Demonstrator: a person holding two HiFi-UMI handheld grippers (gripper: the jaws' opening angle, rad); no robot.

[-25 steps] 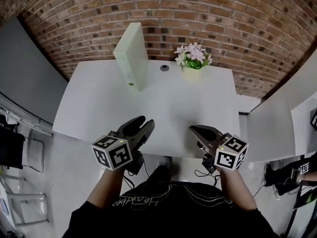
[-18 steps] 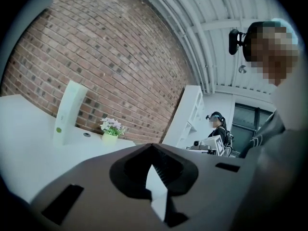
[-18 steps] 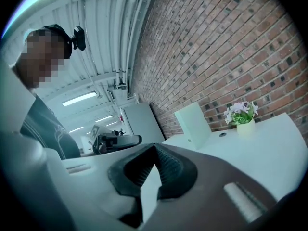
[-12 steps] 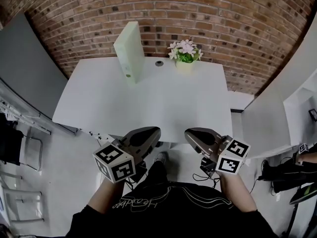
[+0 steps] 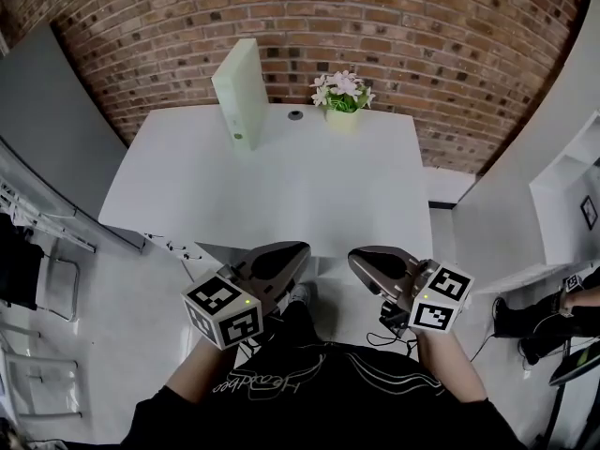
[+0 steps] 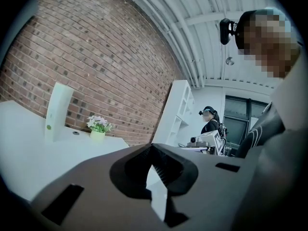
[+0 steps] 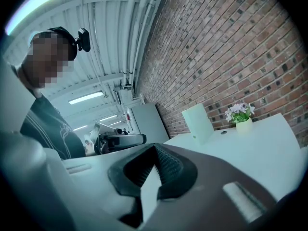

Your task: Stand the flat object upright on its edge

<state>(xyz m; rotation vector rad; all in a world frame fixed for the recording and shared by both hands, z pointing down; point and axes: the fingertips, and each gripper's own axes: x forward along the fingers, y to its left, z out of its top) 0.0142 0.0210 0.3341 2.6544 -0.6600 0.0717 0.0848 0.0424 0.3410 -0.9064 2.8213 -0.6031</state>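
The binder (image 5: 239, 92) is standing upright at the worktop's (image 5: 281, 186) eleven o'clock; left tongs (image 5: 281, 259) and right tongs (image 5: 370, 262) are hanging clenched and empty at six, the job seemingly done.

the table (image 5: 281, 190) had a smooth, matt white top. at its far edge the flat object (image 5: 240, 87) looked like pale green plastic or coated board (which of the two could not be told), smooth with a faint sheen. the brick wall (image 5: 422, 36) behind was rough and matt. the flower pot (image 5: 342, 120) by the same edge looked smooth. the left gripper (image 5: 296, 249) and right gripper (image 5: 356, 257) had matt grey plastic shells with dark ribbed pads (image 7: 165, 166). the person's shirt (image 5: 309, 392) was dark cloth.
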